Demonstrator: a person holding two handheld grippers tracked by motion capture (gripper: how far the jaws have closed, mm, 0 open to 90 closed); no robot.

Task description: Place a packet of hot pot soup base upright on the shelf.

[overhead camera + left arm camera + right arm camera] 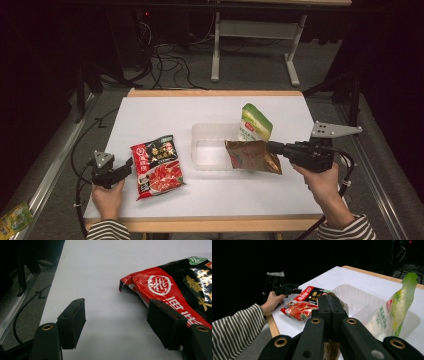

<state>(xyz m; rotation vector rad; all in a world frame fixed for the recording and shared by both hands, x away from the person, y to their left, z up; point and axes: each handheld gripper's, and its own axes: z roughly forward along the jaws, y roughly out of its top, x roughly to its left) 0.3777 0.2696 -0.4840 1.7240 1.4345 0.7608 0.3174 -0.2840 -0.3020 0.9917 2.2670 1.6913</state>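
red-and-black noodle packet (158, 166) lies flat on the white worktop (150, 115), the left gripper (111, 170) resting just beside it with jaws spread and empty. further right, the clear tub (210, 145) already holds a green-and-white pouch (255, 123) standing upright. the right gripper (274, 147) has its jaws pressed on one edge of the gold pouch (252, 156), hanging over the tub's near rim (crinkled, shiny, sagging). best to carry it fully over the tub before letting go.

Dark lab: floor cables (167, 62), bare worktable (150, 112)
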